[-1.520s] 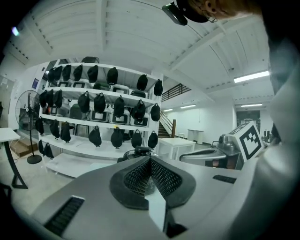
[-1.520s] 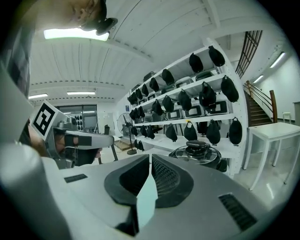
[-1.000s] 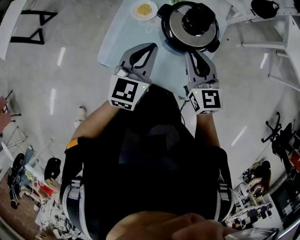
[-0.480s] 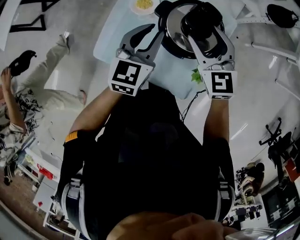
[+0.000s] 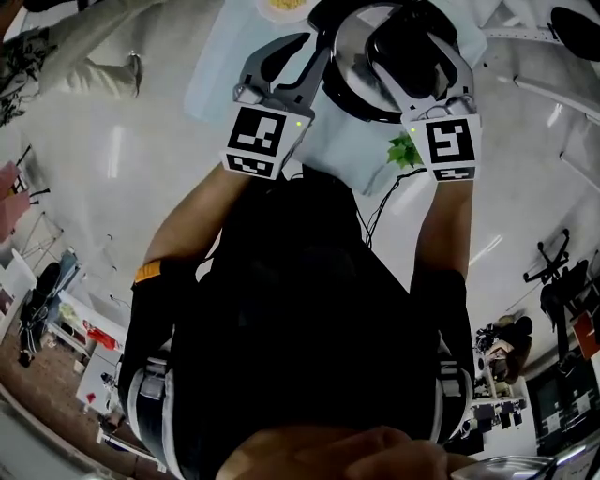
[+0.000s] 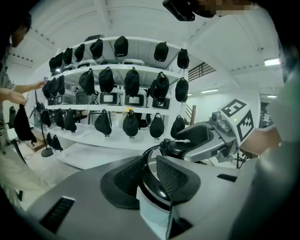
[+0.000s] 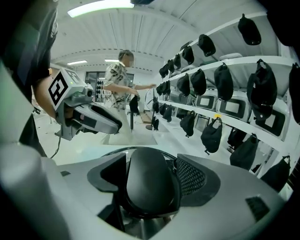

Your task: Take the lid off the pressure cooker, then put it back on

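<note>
The pressure cooker stands on the table at the top of the head view, its steel lid (image 5: pixel 361 70) on and a black knob (image 5: pixel 405 58) in the lid's middle. My right gripper (image 5: pixel 417 42) straddles that knob (image 7: pixel 150 180). Its jaws have just been opening, and the knob sits between the pads without a visible squeeze. At the cooker's left edge my left gripper (image 5: pixel 302 52) has its jaws apart, and the lid's rim (image 6: pixel 157 187) and the white body (image 6: pixel 152 213) run between the pads. The right gripper (image 6: pixel 201 140) shows across the lid in the left gripper view.
A plate of yellow food (image 5: pixel 281 7) sits on the pale blue table (image 5: pixel 220 66) behind the left gripper. A green sprig (image 5: pixel 405 150) and a cable (image 5: pixel 380 211) lie by the table's near edge. Shelves of black bags (image 6: pixel 131 84) stand beyond. A person (image 7: pixel 119 79) stands nearby.
Both grippers have moved forward and down onto the cooker. The right jaws went from nearly closed to wide around the knob. The left jaws reached the rim. The bystander shifted.
</note>
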